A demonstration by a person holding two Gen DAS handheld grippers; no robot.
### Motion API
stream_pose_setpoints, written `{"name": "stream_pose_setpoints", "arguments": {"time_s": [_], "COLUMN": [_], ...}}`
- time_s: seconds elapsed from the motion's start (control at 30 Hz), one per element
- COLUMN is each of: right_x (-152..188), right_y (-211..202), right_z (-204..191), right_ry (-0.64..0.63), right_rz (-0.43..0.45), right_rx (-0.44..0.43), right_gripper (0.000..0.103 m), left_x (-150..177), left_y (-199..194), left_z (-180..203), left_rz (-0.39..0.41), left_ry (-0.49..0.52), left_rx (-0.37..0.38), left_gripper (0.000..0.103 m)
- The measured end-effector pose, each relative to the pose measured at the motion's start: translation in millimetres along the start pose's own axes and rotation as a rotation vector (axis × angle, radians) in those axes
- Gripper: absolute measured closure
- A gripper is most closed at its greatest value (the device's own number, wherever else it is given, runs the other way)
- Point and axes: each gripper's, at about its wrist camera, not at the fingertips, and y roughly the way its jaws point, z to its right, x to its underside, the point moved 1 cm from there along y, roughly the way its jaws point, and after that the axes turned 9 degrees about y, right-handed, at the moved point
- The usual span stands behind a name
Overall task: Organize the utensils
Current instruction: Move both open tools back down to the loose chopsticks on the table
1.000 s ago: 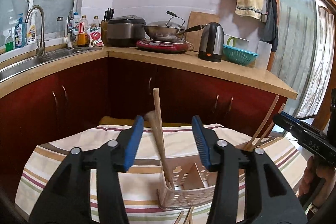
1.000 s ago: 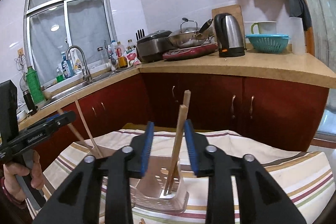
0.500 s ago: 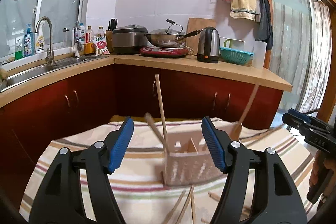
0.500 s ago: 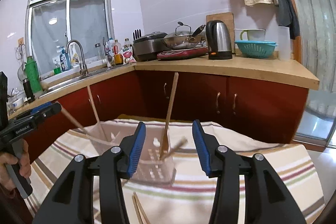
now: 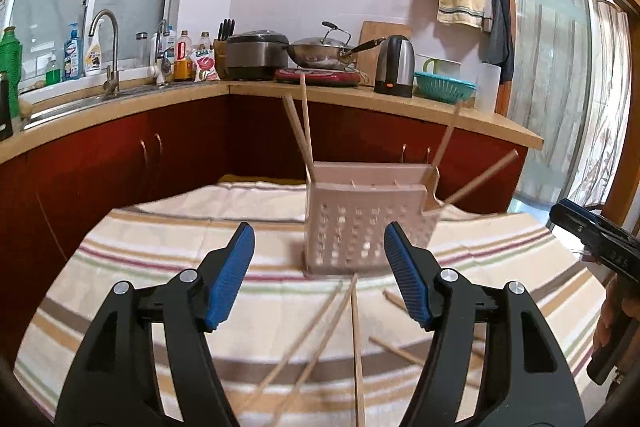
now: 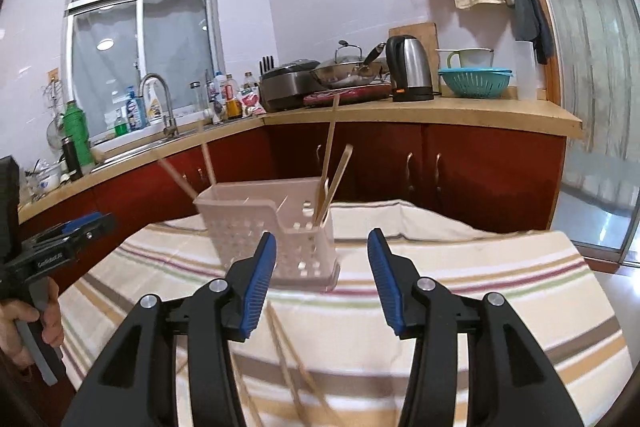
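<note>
From the left wrist view, the left tool (image 5: 319, 273) fills the lower half of the frame, its blue pads spread wide with nothing pinched between them. Just above the gap, at the centre of the frame, the pale perforated utensil basket (image 5: 362, 231) stands upright on the striped cloth (image 5: 160, 259) that covers the desk. Two wooden chopsticks (image 5: 303, 131) rise from the basket's upper left corner, and two more sticks (image 5: 468, 183) lean out of its right end toward the upper right. Several loose chopsticks (image 5: 354, 339) lie scattered on the cloth in the lower centre, below the basket and between the tool's arms. At the right edge of the frame the right tool (image 5: 592, 239) shows from the side, with a hand (image 5: 618, 319) below it.

From the right wrist view, the right tool (image 6: 322, 285) occupies the bottom of the frame, its jaws apart and empty. The utensil basket (image 6: 272, 235) sits left of centre on the striped cloth (image 6: 480, 267), partly behind the left blue pad. Two wooden utensils (image 6: 330, 171) stand in its right compartment, and two sticks (image 6: 188, 171) lean out of its left end. Loose chopsticks (image 6: 288, 367), blurred, lie on the cloth in the lower centre. At the left edge, the left tool (image 6: 68, 239) shows from the side, gripped by a hand (image 6: 24, 323).
</note>
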Motion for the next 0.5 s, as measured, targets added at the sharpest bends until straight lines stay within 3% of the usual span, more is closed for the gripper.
{"name": "stream_pose_setpoints", "arguments": {"time_s": [0.5], "right_x": [106.4], "right_y": [-38.9], "right_z": [4.7], "right_ry": [-0.039], "right_rz": [-0.129], "right_rx": [-0.051], "right_gripper": [0.055], "left_x": [86.4], "left_y": [-31.1], "left_z": [26.7], "left_rz": [-0.114], "left_ry": [-0.004], "left_rx": [-0.004], "left_gripper": [0.037]}}
